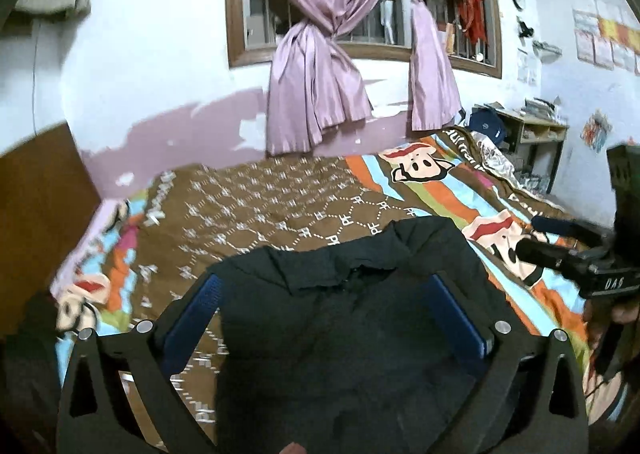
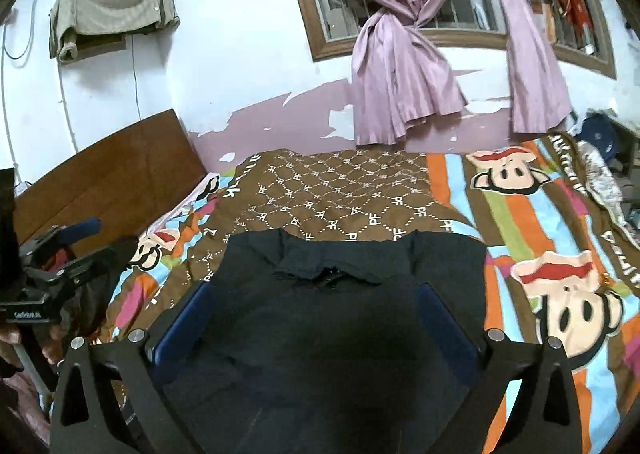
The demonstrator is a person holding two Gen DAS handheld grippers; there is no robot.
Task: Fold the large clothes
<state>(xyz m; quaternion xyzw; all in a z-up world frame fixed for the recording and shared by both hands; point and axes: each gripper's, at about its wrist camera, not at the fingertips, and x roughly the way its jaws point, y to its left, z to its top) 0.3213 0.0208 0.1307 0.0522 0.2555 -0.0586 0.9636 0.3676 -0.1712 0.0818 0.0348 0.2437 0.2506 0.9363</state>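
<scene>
A large dark garment [image 1: 340, 334] lies spread on the bed, its collar [image 1: 320, 270] at the far edge. My left gripper [image 1: 324, 282] hangs above it, open, the blue pads wide apart with only the cloth far below showing between them. In the right wrist view the same garment [image 2: 320, 342] fills the lower middle, and my right gripper [image 2: 314, 290] is open over it, gripping nothing. The right gripper [image 1: 540, 238] also shows at the right edge of the left wrist view, and the left gripper [image 2: 92, 242] at the left edge of the right wrist view.
The bed carries a brown and striped cartoon cover [image 2: 520, 222]. A wooden headboard [image 2: 112, 166] stands at the left, a wall with a window and tied pink curtains [image 2: 400, 66] behind. A cluttered shelf [image 1: 532, 130] stands at the far right.
</scene>
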